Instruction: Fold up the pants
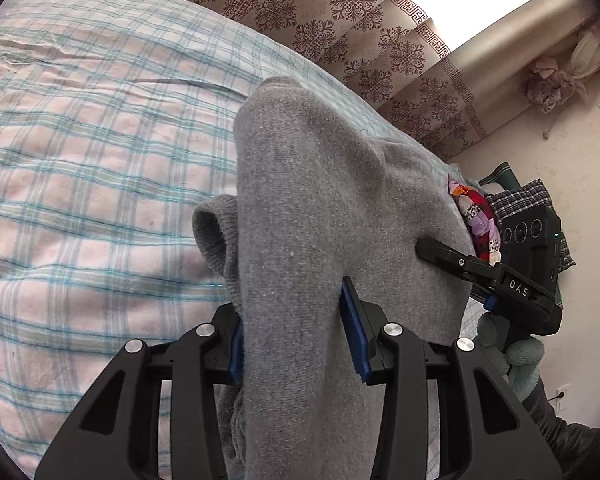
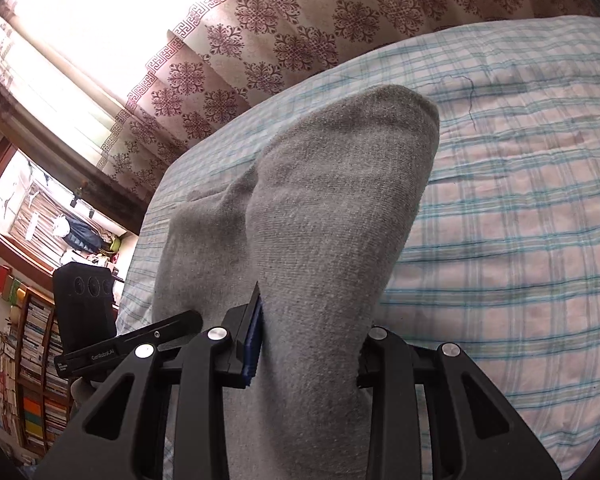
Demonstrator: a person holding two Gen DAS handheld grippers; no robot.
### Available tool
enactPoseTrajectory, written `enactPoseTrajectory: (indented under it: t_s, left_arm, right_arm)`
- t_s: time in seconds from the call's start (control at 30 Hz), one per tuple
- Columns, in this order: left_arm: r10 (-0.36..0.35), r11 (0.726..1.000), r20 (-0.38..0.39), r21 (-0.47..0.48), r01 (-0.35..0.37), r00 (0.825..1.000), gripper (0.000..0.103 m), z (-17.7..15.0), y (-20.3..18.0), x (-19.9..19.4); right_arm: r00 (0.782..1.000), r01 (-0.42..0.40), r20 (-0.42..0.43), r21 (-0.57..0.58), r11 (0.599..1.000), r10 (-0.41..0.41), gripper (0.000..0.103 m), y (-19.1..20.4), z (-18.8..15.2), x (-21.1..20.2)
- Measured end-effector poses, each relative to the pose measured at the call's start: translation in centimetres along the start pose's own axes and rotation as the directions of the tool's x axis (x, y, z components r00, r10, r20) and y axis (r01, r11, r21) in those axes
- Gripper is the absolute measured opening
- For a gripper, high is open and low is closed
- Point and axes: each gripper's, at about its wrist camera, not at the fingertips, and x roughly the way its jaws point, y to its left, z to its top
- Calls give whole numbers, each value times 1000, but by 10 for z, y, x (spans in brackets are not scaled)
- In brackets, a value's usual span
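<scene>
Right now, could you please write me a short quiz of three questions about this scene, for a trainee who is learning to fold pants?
1. True or false: both grippers are shut on the grey pants.
2. What lies under the pants? A) a wooden table B) a bed with a checked sheet C) a carpet
3. In the right wrist view, what stands at the far left, beside the window?

Key:
1. True: the left gripper and the right gripper each have grey cloth pinched between their fingers.
2. B
3. A bookshelf full of books.
</scene>
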Motion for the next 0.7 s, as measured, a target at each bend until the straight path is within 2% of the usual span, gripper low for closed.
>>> enactPoseTrajectory:
  t_s: [0.1, 0.2, 0.23, 0.33, 0.4, 0.47, 0.53, 0.6, 0.7]
  left_arm:
    - [47, 999, -8, 7, -46, 999, 44, 1, 3, 10]
    - [105, 994, -3, 21, -105, 994, 56, 0, 2, 13]
    - [132, 991, 2, 35, -132, 991, 62, -2, 0, 12]
    - [225, 970, 25, 83, -227, 974, 77, -3, -7, 10]
    - [270, 956, 39, 110, -273, 962, 77, -6, -11, 4]
    - [318, 936, 61, 136, -323, 946, 77, -11, -16, -5]
    - [378, 905, 90, 173, -388, 922, 77, -19, -24, -15]
    - [433, 869, 118, 210, -449, 894, 77, -31, -31, -25]
    - [479, 830, 151, 242, -502, 865, 77, -53, -38, -39]
  right_arm:
    - [999, 29, -20, 15, 999, -28, 32, -10, 0, 13]
    - [997, 73, -13, -3, 997, -73, 44, -11, -2, 17]
    - [995, 100, -8, -21, 995, -100, 51, -10, -3, 16]
    - [976, 220, 27, -85, 972, -218, 63, -3, -8, 10]
    - [963, 268, 52, -113, 957, -263, 65, 2, -13, 1]
    - [944, 327, 86, -139, 935, -317, 68, 7, -21, -13]
    - [927, 372, 124, -170, 913, -355, 69, 14, -31, -28]
    - [915, 398, 152, -207, 894, -373, 69, 22, -45, -43]
    - [905, 423, 167, -270, 865, -391, 69, 36, -72, -57]
